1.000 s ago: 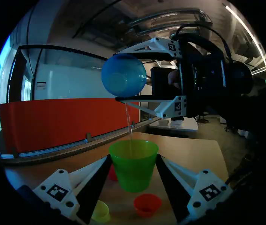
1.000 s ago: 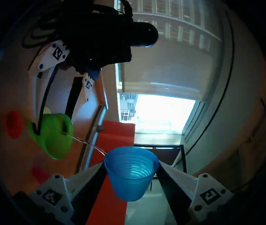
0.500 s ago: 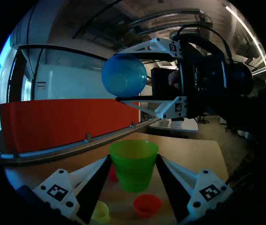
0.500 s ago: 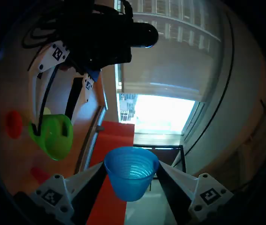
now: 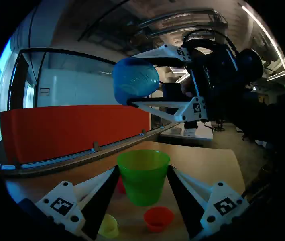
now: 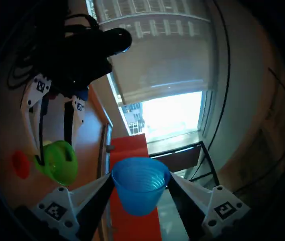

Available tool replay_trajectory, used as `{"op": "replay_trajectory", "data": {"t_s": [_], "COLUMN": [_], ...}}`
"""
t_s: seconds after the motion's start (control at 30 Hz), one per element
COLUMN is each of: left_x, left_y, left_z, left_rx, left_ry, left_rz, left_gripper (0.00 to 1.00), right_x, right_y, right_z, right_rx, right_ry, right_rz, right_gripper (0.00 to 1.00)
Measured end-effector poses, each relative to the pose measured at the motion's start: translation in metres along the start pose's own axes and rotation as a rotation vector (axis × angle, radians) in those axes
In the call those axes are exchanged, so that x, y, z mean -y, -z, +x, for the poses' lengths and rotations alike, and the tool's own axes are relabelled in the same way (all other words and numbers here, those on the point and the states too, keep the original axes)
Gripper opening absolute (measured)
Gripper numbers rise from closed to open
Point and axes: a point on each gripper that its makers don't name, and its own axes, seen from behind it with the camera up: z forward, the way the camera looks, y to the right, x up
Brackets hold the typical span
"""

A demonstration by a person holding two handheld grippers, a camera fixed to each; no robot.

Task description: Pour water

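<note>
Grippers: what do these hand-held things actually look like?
The left gripper and right gripper match: each has two white, tapering fingers lined with black inner strips, and a square black-and-white marker near each finger's base. Seen from across, the right gripper's body is bulky and black, with black cables looping above it.

The left gripper (image 5: pixel 142 170) has white fingers (image 5: pixel 87 192) with black inner faces. Each finger carries a square black-and-white marker (image 5: pixel 61 206) and dark screws (image 5: pixel 75 219). The right gripper (image 5: pixel 134 80) matches, mounted on a black body (image 5: pixel 222 80) with looping black cables (image 5: pixel 206 33) and a rounded black camera (image 5: pixel 249 64).
</note>
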Motion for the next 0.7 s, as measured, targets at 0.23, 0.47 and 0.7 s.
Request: {"op": "replay_trajectory", "data": {"t_s": [0.23, 0.47, 0.7], "left_x": [0.000, 0.000, 0.004], "left_y": [0.000, 0.000, 0.001], "left_z": [0.000, 0.001, 0.000], "left_rx": [0.003, 0.006, 0.009], "left_ry": [-0.002, -0.006, -0.005], "left_rz": [0.003, 0.006, 0.011], "left_gripper": [0.85, 0.85, 0.85], "right_x": [0.009, 0.006, 0.005], "right_y": [0.006, 0.011, 0.017], "right_z": [0.002, 0.002, 0.003], "right_rx": [-0.013, -0.036, -0.053], "right_ry": [-0.247, -0.518, -0.724], "right_rz": [0.023, 0.014, 0.021], "right_gripper": [0.92, 0.92, 0.92]}}
